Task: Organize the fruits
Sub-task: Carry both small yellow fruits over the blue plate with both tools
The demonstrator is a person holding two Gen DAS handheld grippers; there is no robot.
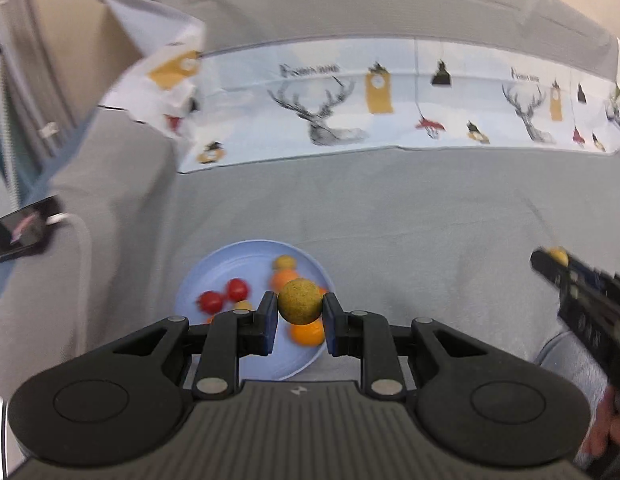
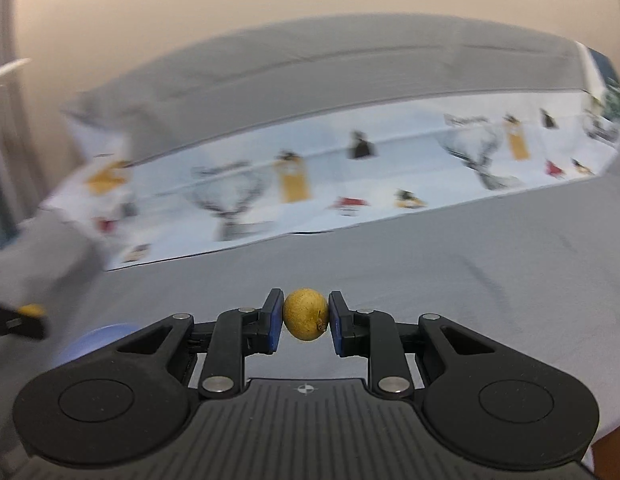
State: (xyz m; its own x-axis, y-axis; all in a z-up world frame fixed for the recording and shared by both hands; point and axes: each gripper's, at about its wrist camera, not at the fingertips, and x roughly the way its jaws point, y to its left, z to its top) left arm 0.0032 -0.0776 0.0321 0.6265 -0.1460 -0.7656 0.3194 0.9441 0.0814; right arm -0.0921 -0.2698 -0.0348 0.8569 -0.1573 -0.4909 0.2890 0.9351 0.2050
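My left gripper (image 1: 300,307) is shut on a round yellow-brown fruit (image 1: 300,301) and holds it above a light blue plate (image 1: 218,268). On the plate lie two red fruits (image 1: 224,295), orange fruits (image 1: 308,334) and a small yellow one (image 1: 284,262). My right gripper (image 2: 306,315) is shut on a similar yellow-brown fruit (image 2: 305,314) above the grey cloth. The right gripper also shows at the right edge of the left wrist view (image 1: 549,258), with its fruit (image 1: 558,255) at the tip. The plate's rim (image 2: 98,340) peeks out at the left of the right wrist view.
A grey cloth (image 1: 409,216) covers the couch-like surface. A white printed sheet with deer (image 1: 389,100) lies along the back. A dark phone-like object (image 1: 22,232) with a white cable sits at the left edge.
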